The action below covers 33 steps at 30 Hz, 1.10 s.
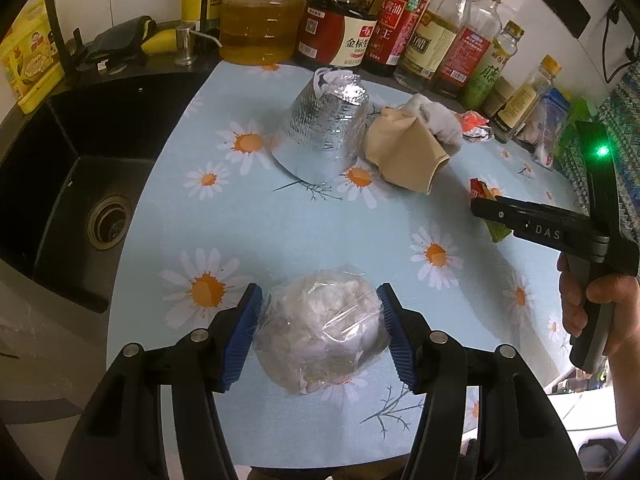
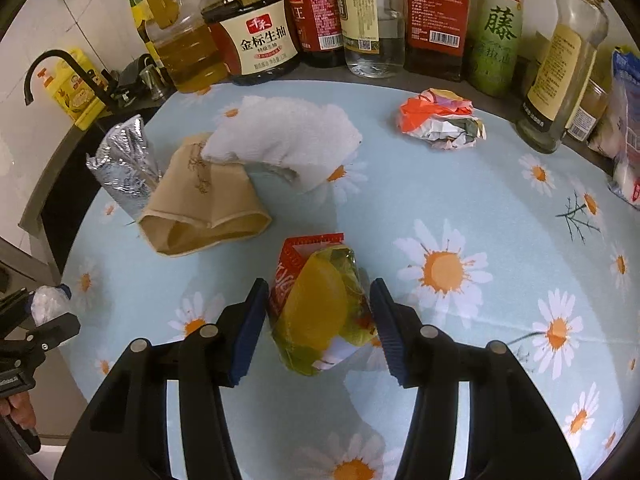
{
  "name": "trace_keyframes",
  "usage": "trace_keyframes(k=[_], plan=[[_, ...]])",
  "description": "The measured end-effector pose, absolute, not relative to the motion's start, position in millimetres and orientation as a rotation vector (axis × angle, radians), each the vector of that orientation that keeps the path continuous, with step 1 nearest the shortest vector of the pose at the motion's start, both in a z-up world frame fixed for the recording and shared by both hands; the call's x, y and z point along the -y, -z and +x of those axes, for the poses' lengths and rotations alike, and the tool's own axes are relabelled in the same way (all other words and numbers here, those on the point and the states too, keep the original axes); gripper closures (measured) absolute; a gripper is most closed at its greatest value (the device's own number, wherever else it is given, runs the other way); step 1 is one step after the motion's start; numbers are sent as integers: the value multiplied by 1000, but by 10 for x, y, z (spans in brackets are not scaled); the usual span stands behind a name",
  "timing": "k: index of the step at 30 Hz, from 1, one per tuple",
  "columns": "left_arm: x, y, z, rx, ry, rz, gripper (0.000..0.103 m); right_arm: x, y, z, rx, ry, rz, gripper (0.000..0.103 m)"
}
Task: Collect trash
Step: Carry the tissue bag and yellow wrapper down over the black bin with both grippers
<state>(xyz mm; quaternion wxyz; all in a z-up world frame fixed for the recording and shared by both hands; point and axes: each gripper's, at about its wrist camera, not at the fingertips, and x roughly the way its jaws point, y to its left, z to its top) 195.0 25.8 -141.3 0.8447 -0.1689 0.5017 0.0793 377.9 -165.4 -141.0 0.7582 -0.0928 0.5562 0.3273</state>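
Two grippers each clamp one piece of trash over the daisy tablecloth [image 1: 304, 232]: left gripper [image 1: 319, 332] squeezes a plastic-wrapped wad [image 1: 320, 336], right gripper [image 2: 320, 320] pinches a yellow snack wrapper [image 2: 316, 312], likely ready for carrying off together

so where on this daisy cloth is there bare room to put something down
Free: the near right of the cloth, right of the yellow wrapper and below the crumpled wrapper. Also the strip between the foil bag and the clear plastic bundle. Crowded: the back edge along the bottles, and around the paper bag and white tissue.
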Motion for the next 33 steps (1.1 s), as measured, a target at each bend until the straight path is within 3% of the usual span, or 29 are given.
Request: trace_keyframes(k=[33], plan=[[-280,1374,1152,-1057,82,-235,46,1728,969,2080,-1179,-644,-46,50]])
